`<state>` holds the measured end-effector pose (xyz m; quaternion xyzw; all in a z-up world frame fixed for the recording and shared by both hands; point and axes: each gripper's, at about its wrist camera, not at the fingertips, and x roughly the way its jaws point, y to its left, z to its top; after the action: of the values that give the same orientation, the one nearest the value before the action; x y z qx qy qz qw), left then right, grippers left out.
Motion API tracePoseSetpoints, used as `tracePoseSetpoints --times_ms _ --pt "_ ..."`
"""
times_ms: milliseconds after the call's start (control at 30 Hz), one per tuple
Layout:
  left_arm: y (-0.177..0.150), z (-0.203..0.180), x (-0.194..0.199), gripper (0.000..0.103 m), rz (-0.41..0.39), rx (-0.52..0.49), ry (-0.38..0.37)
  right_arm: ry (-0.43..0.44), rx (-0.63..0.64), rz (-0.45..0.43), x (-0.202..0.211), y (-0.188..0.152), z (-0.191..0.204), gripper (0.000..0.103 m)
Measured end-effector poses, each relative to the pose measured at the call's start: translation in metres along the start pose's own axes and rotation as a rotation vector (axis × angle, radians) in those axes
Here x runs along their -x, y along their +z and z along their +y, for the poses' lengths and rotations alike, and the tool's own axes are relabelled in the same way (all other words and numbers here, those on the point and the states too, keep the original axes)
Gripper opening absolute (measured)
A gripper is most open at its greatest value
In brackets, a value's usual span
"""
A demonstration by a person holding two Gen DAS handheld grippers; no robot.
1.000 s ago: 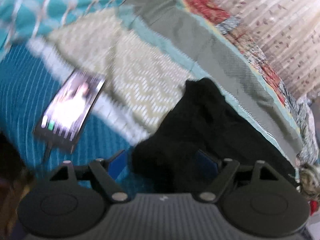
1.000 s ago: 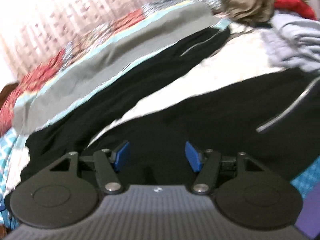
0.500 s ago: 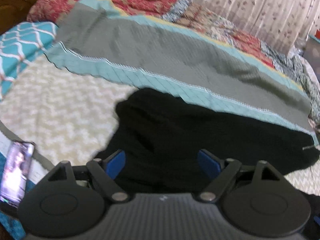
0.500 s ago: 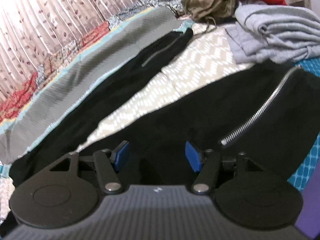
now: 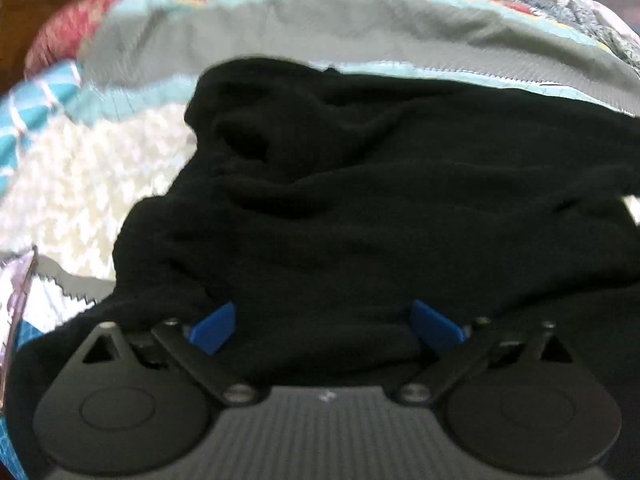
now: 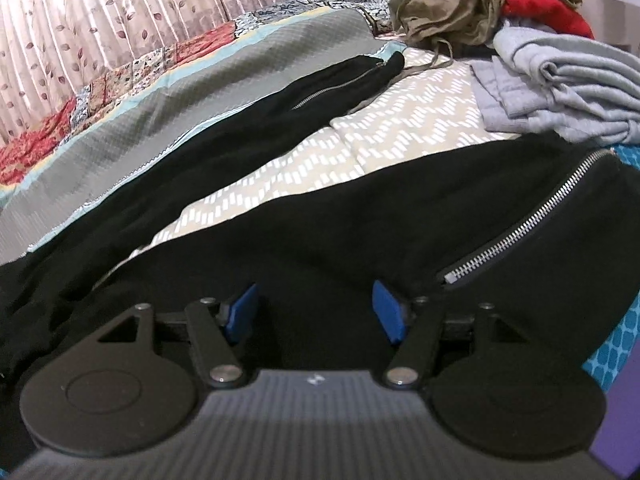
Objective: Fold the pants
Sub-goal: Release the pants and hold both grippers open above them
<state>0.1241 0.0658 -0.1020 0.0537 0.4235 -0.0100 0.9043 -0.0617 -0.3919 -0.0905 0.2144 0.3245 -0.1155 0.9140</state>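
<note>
Black pants (image 6: 360,216) lie spread on the bed, two legs running away to the upper right, each with a silver zipper (image 6: 532,220). In the left wrist view the pants' rumpled waist end (image 5: 360,208) fills the middle. My left gripper (image 5: 326,326) is open, its blue pads wide apart just over the black cloth at the near edge. My right gripper (image 6: 316,312) is open too, low over the near leg, left of the zipper. Neither holds cloth.
A beige zigzag bedspread (image 6: 360,140) shows between the legs. A grey quilt band (image 6: 200,92) runs along the far side. Folded grey clothes (image 6: 560,80) and a heap of brown and red garments (image 6: 460,4) sit at the right. A phone's edge (image 5: 16,292) is at far left.
The left gripper has swung from the phone side toward the pants' waist end and come close over it. The right gripper has steadied low over the near leg. Both stayed open.
</note>
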Motion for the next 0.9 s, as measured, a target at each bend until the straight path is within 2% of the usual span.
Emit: tracePoseSetpoints --times_ms 133,367,500,900 --pt "-0.006 0.003 0.004 0.099 -0.023 0.011 -0.022 -0.006 0.042 -0.007 -0.001 -0.004 0.003 0.069" --pt "-0.017 0.0 0.009 0.1 -0.063 -0.008 -0.009 -0.065 0.192 -0.012 -0.009 -0.015 0.027 0.084" --pt "-0.018 -0.004 0.013 0.1 -0.069 -0.021 -0.018 -0.091 0.232 -0.008 -0.012 -0.015 0.03 0.085" --pt "-0.021 0.003 0.015 0.1 -0.09 -0.026 -0.041 -0.127 0.233 0.009 -0.013 -0.016 0.039 0.085"
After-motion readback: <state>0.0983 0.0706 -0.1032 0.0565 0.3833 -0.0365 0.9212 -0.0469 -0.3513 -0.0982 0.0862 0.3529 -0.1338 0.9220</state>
